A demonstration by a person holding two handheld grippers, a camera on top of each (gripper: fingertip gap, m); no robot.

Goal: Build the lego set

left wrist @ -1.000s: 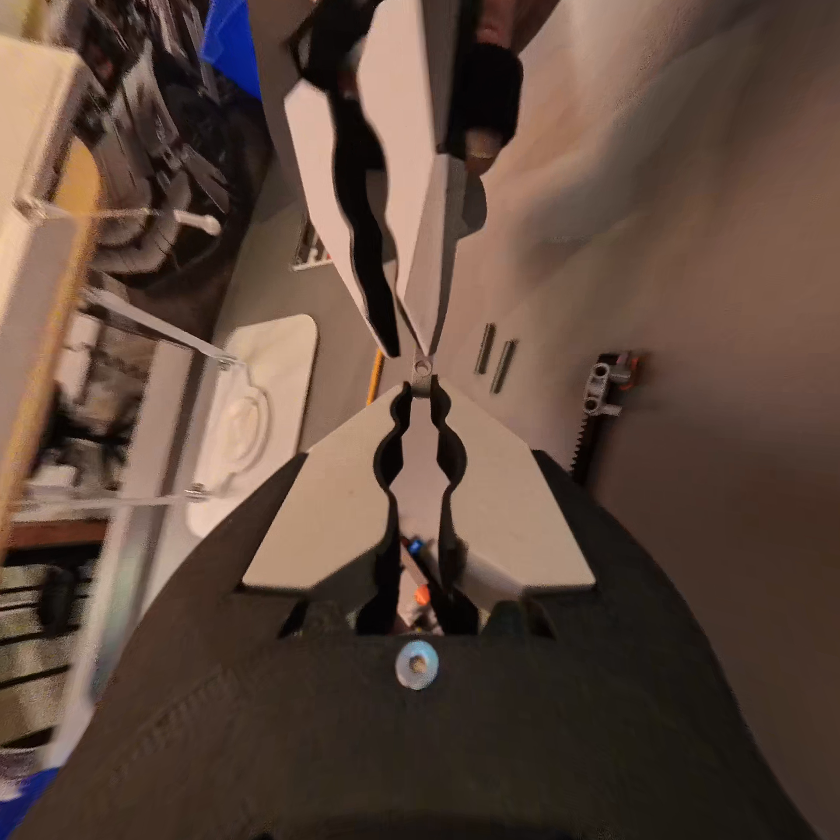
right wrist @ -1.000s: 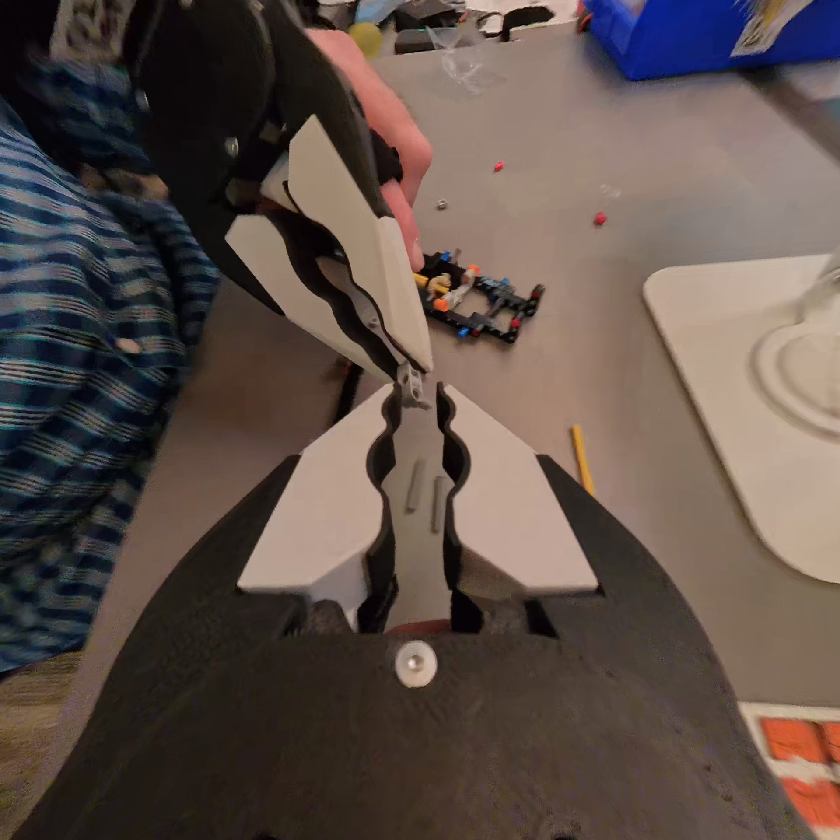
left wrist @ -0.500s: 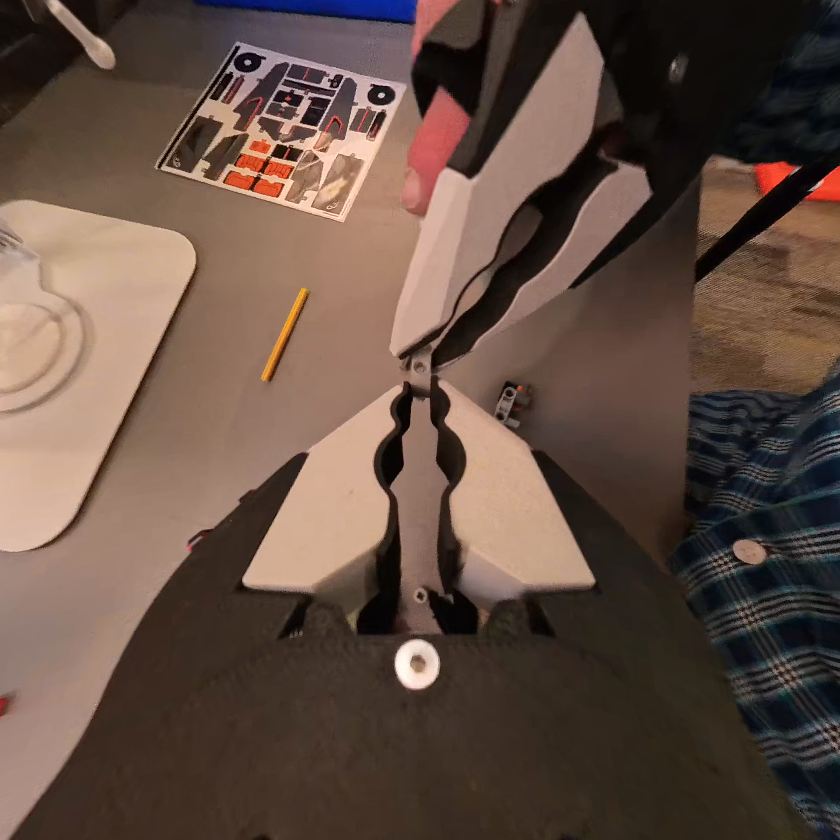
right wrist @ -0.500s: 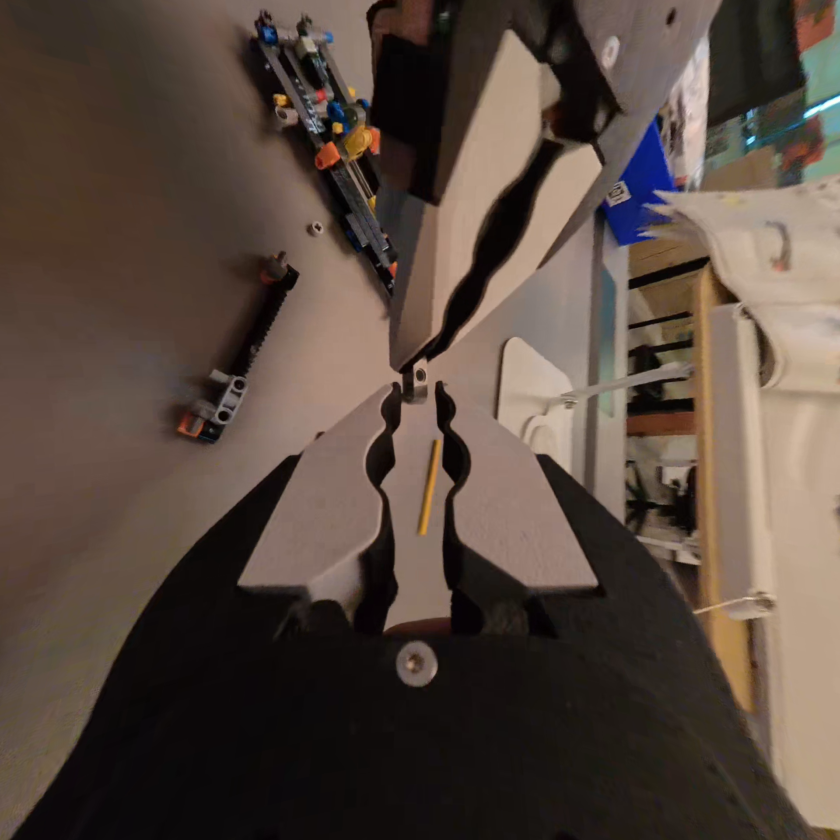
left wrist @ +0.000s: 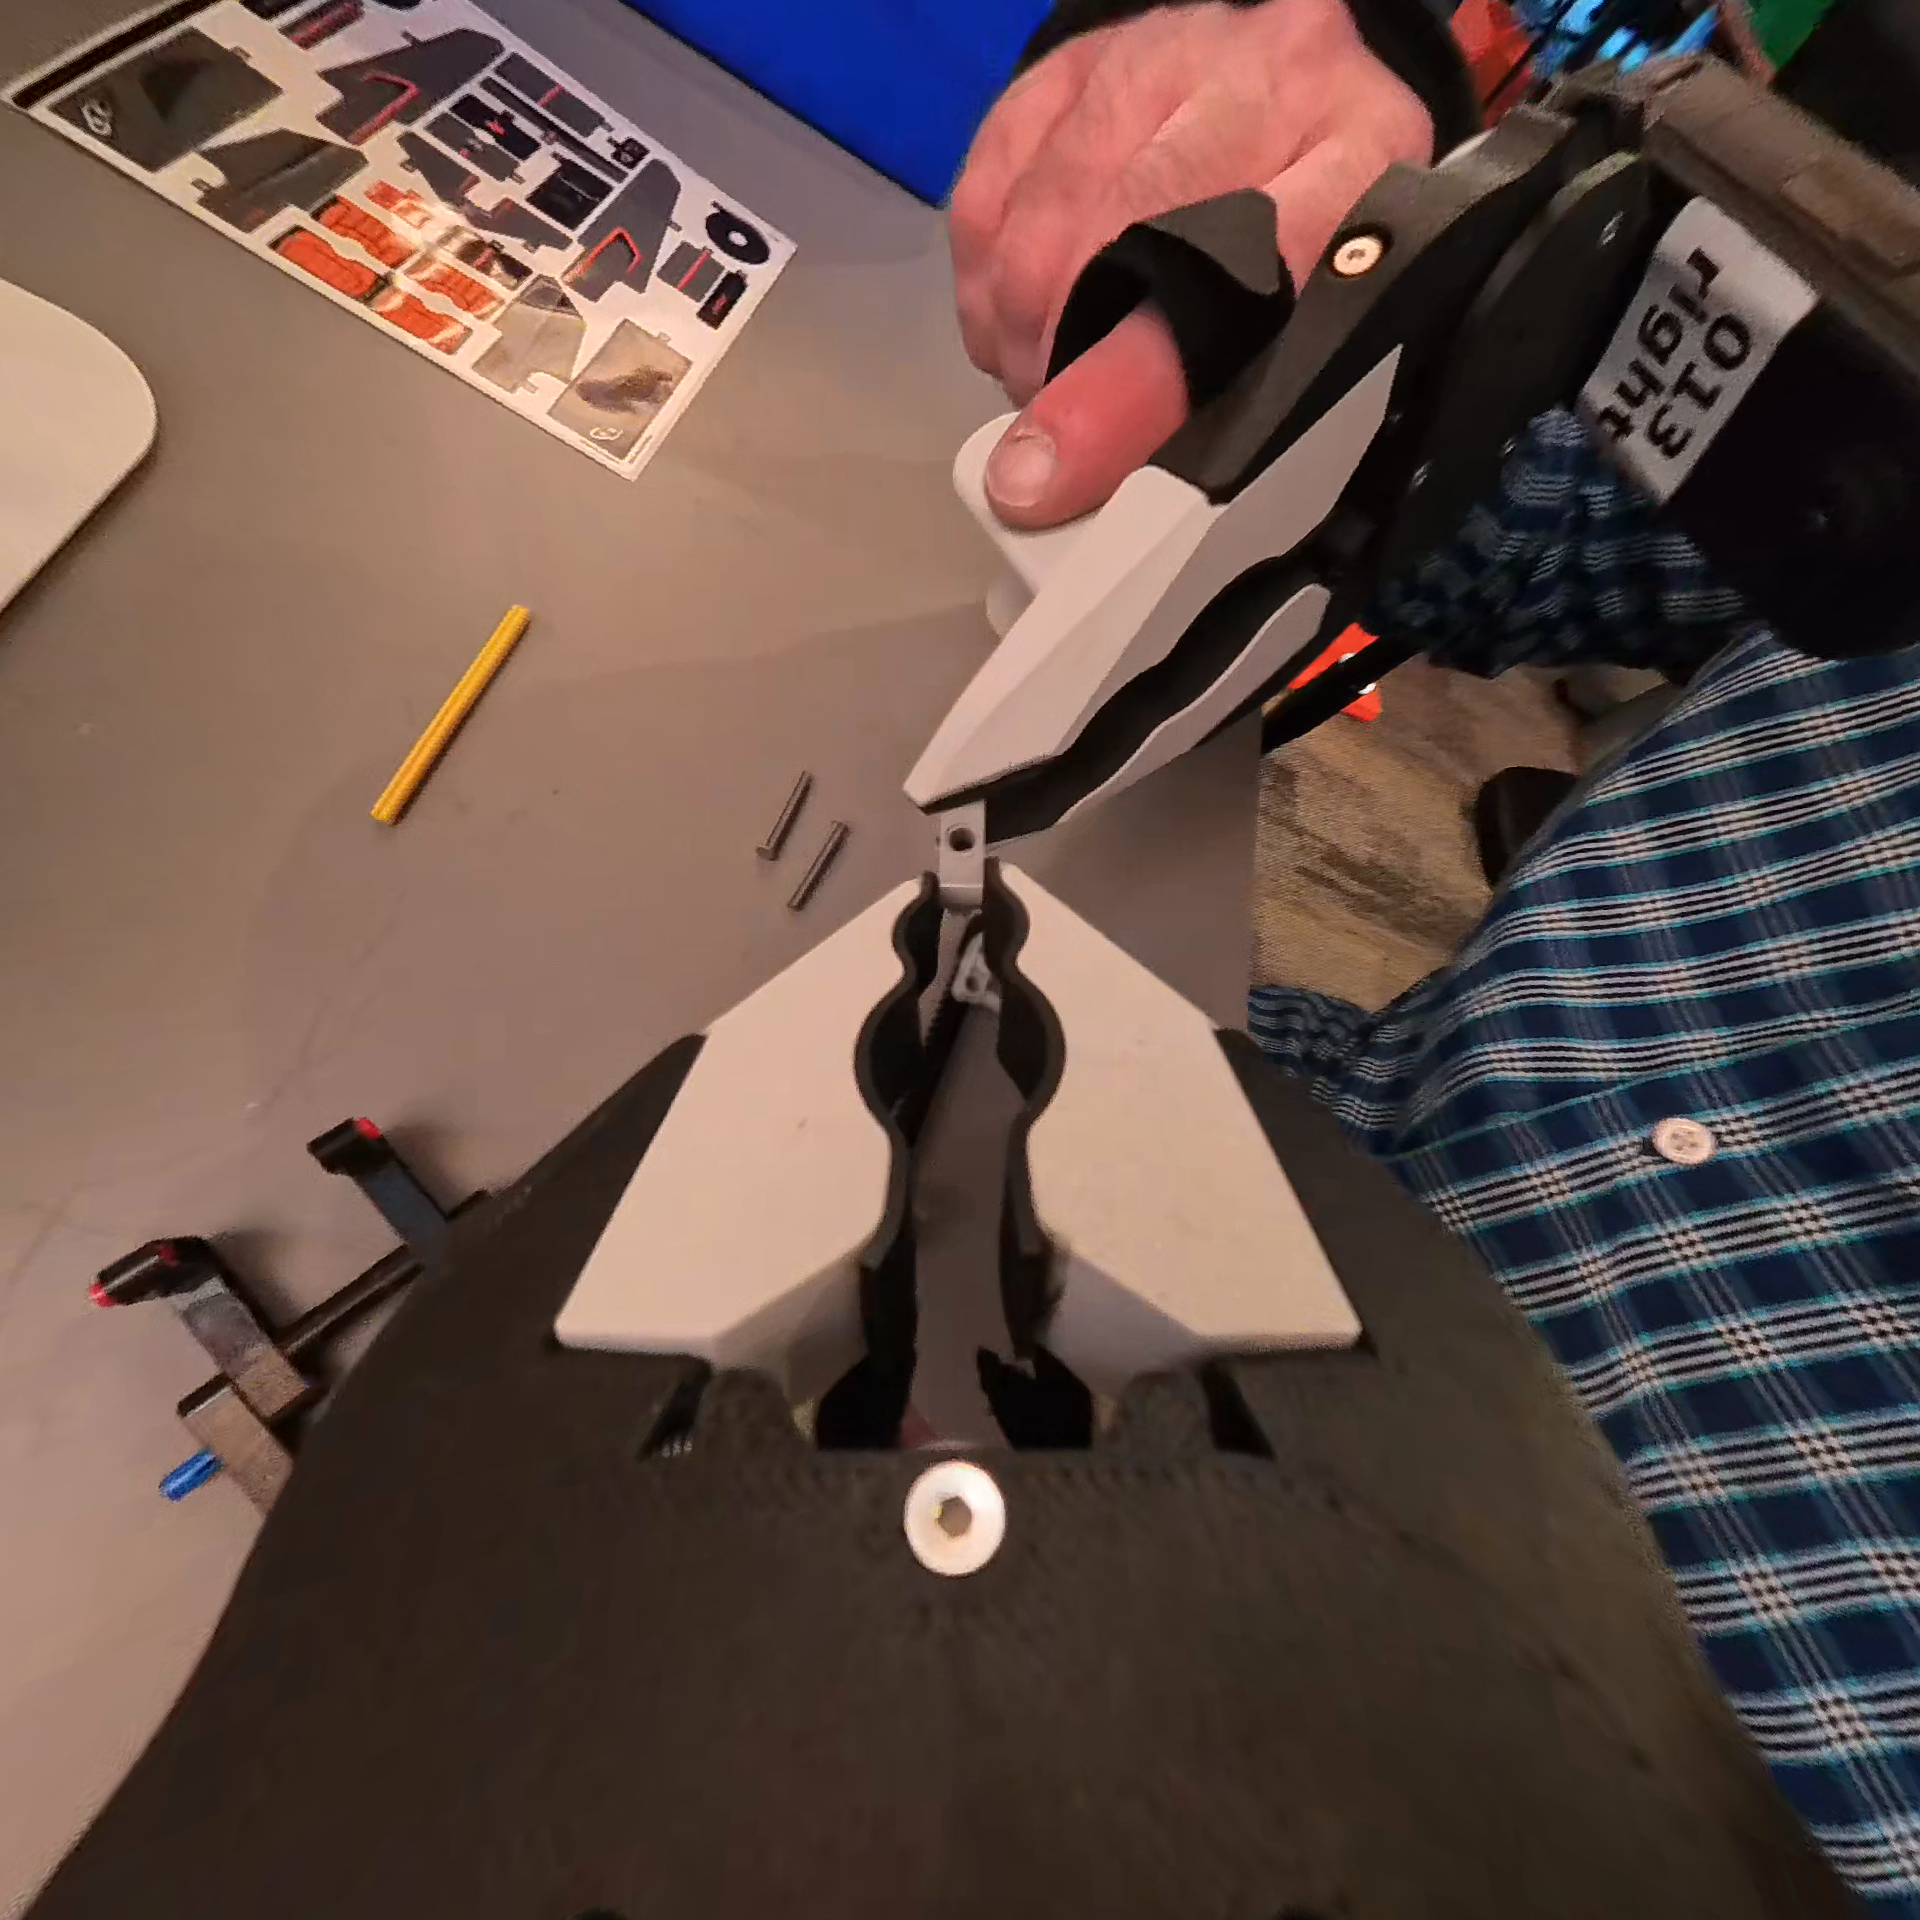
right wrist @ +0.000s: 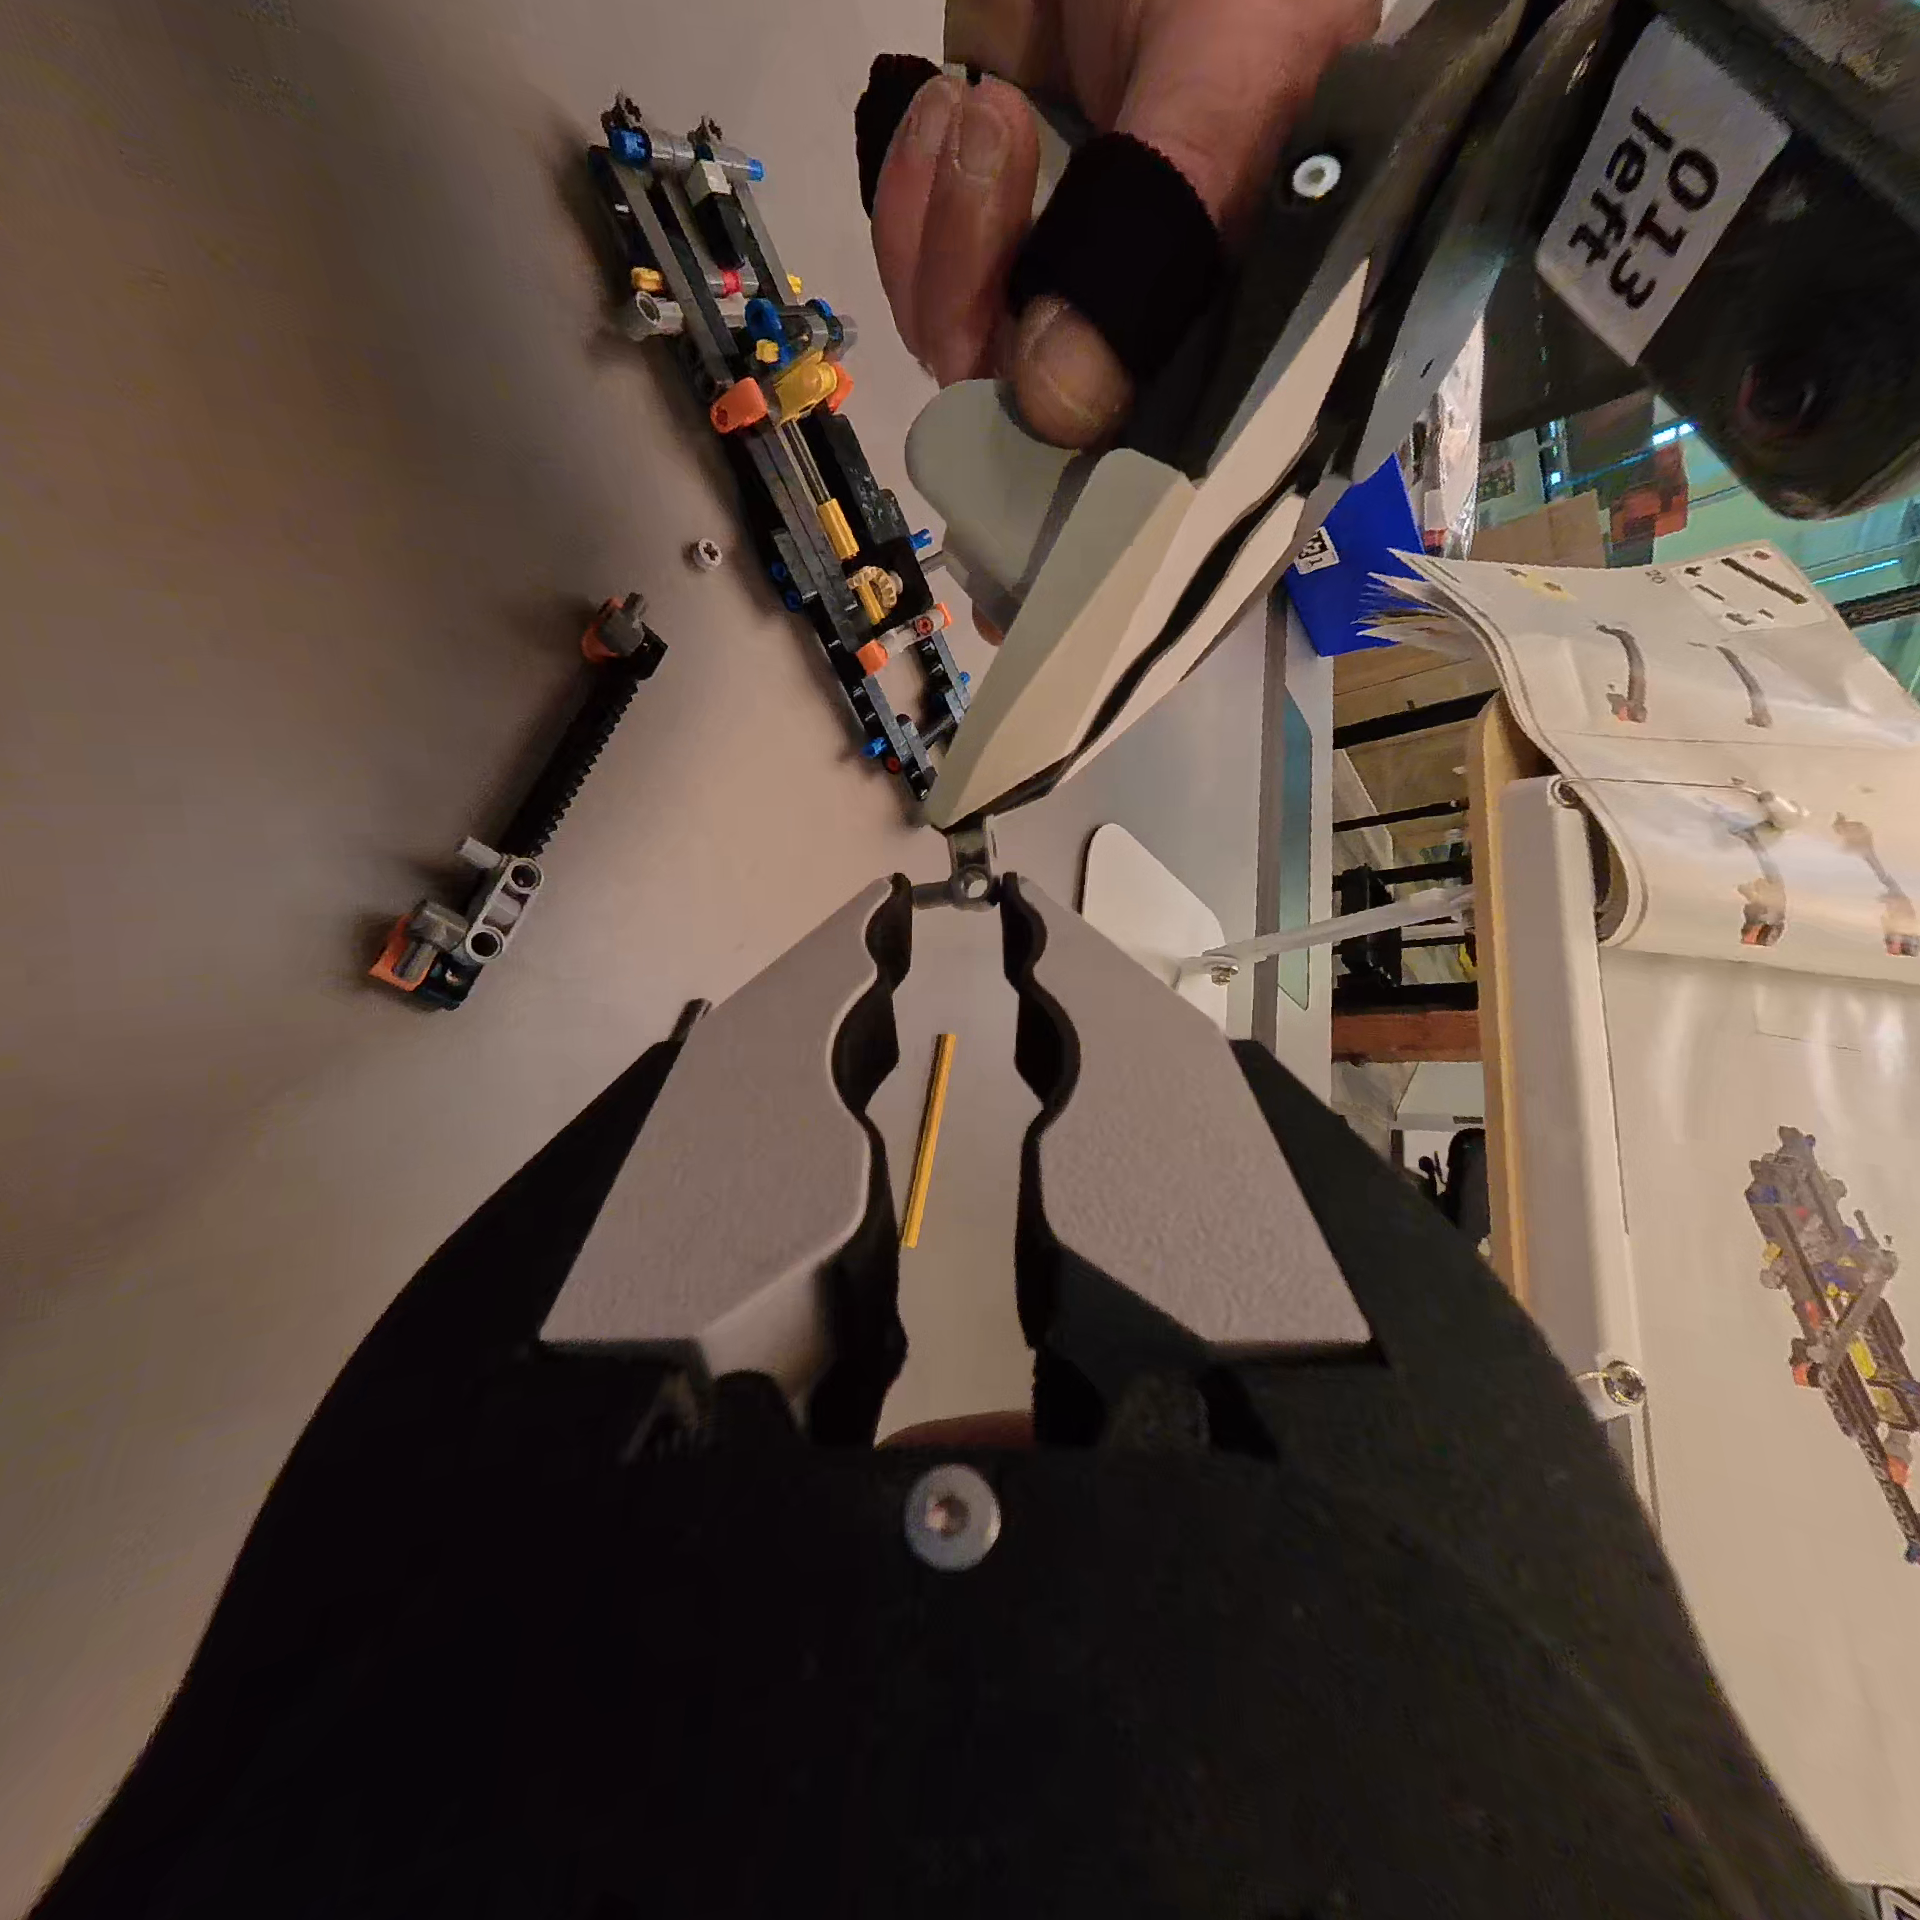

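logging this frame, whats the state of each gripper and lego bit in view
left gripper: shut on small grey connector
right gripper: shut on small grey connector
small grey connector: held off the table
chassis: part-built, lying on the table
yellow axle: loose on the table

A grey table fills most of both views under warm, dim light. Past its edge lies brownish carpet. In the right wrist view, a blue bin sits at the table's far side, with wooden shelving behind it.
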